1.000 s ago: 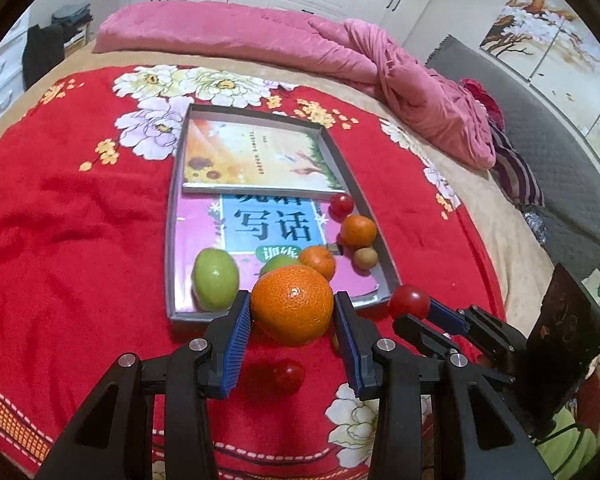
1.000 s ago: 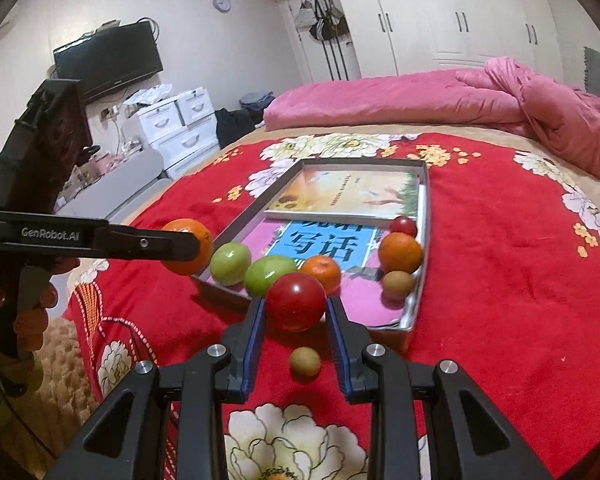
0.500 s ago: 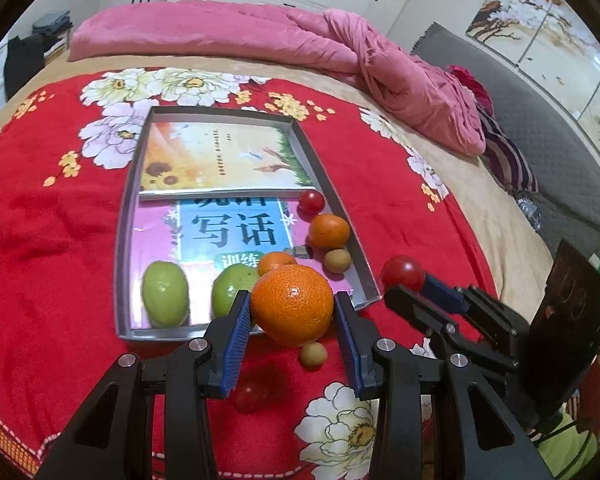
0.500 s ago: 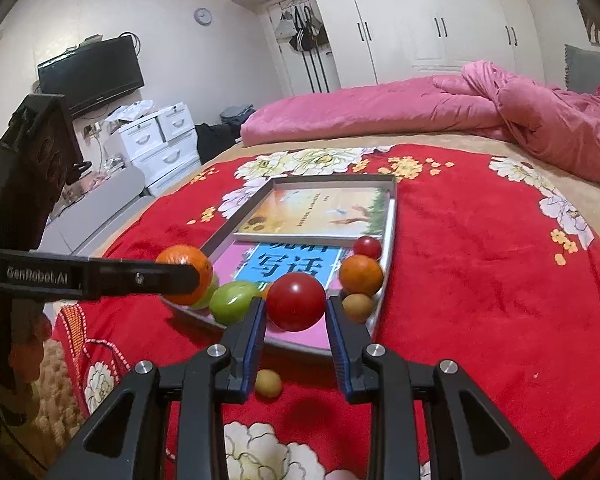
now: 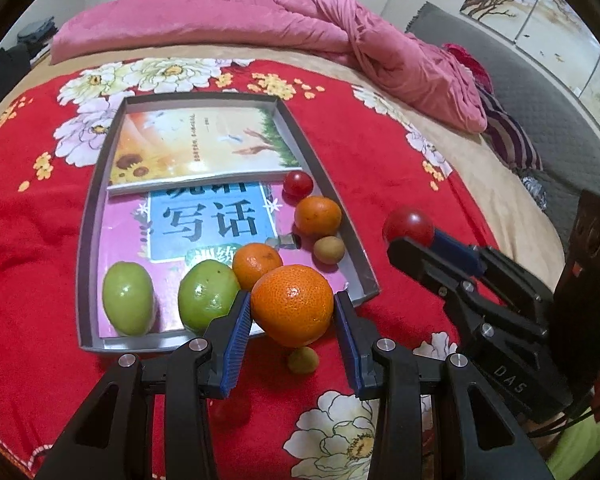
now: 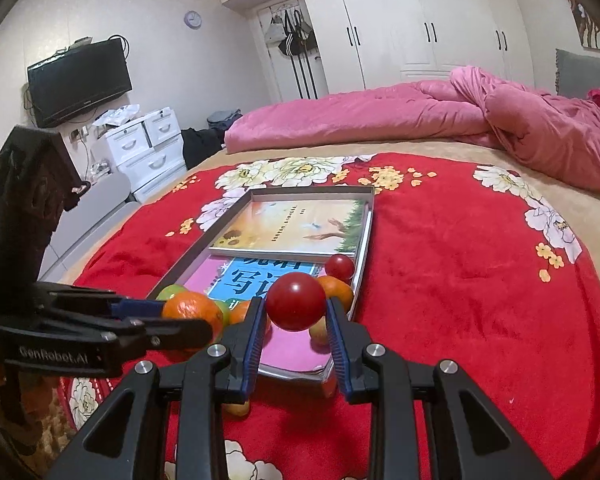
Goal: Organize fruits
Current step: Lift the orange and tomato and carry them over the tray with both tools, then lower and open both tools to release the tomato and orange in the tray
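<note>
Left wrist view: left gripper (image 5: 293,307) clamps an orange (image 5: 292,305); right gripper (image 6: 296,305) grips a red tomato (image 6: 296,301) above the tray (image 5: 85,248).

You hold a large orange (image 5: 292,305) over the tray's (image 5: 85,240) near edge. A red tomato (image 6: 296,301) hangs above its near right corner.

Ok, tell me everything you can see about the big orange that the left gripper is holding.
The big orange is round, bright orange, with dimpled, slightly glossy peel and a small stem dot facing the camera. The left gripper clamps it between blue ribbed pads, lifted above the near edge of the grey tray. Only the pads touch it.
</note>
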`<state>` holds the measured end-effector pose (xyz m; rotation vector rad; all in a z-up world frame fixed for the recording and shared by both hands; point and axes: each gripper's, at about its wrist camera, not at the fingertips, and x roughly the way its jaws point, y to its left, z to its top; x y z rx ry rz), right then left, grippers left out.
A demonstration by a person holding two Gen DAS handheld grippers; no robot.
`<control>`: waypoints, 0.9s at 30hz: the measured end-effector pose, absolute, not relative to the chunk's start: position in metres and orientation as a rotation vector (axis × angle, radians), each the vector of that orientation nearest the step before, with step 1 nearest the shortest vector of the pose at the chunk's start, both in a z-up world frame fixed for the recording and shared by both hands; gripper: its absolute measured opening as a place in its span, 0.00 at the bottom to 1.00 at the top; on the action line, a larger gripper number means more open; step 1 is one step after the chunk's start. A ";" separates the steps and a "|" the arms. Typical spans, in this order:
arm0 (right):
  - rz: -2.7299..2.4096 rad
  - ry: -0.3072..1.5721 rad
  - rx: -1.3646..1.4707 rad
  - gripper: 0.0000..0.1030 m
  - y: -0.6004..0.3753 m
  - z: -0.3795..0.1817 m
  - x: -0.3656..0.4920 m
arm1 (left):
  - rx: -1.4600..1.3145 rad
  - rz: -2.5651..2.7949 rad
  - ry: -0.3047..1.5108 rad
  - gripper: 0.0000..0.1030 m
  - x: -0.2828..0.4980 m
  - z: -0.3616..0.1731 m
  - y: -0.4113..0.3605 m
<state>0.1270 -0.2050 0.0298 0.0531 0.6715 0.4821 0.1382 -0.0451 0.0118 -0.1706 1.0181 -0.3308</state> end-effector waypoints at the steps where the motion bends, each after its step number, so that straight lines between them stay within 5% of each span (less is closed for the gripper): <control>1: 0.483 0.671 0.046 0.30 -0.205 0.030 0.128 | -0.170 -0.334 1.022 0.41 0.138 0.010 -0.046; 27: 0.459 0.803 -0.141 0.30 -0.183 -0.011 0.164 | -0.150 -0.340 1.067 0.41 0.157 -0.009 -0.060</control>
